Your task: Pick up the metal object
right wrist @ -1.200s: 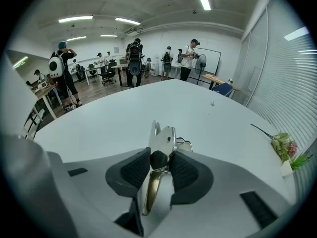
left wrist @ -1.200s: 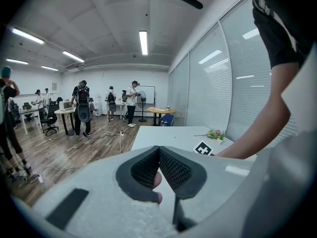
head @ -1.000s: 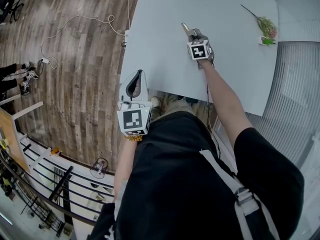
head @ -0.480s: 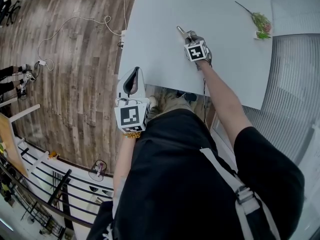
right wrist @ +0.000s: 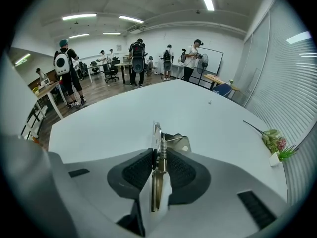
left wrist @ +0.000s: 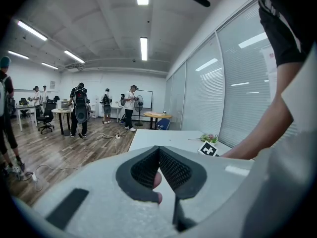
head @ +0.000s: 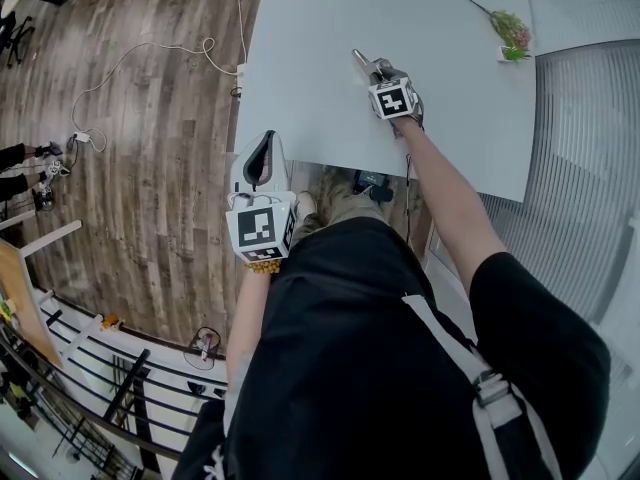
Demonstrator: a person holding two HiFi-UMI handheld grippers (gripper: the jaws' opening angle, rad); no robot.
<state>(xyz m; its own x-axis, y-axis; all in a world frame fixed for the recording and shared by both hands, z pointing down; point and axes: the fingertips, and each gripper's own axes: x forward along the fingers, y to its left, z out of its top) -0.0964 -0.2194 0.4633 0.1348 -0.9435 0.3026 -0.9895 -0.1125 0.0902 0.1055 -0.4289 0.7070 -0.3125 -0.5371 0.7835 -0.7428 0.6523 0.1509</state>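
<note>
Right gripper [right wrist: 158, 168] was found pinching the metal object [right wrist: 157, 142], its 2 dark pads pressed against the thin bright strip from either side. The strip and its small spring stuck out ahead of the jaws, with a flat plate with a hole beside it. In the head view the object's tip [head: 359, 58] showed just beyond the gripper, above the middle of the frame, over the white table [head: 320, 18]. The grasp was therefore judged done. Whether the piece had already been raised clear of the tabletop could not be told, so the lift was judged to be what was left or only just begun.

Left gripper [head: 268, 144] was held off the near table edge, over the wooden floor [head: 150, 128] at centre left. Its jaw tips were pressed together and no task object was seen in them.

Compared with the head view 1 second earlier, little was changed in the grip. The flower sprig [head: 508, 30] at upper right was seen higher and further left in the frame, and the table's near edge slightly higher. The right gripper's marker cube was kept at almost the same spot. The left gripper was shifted a little up and to the left.
</note>
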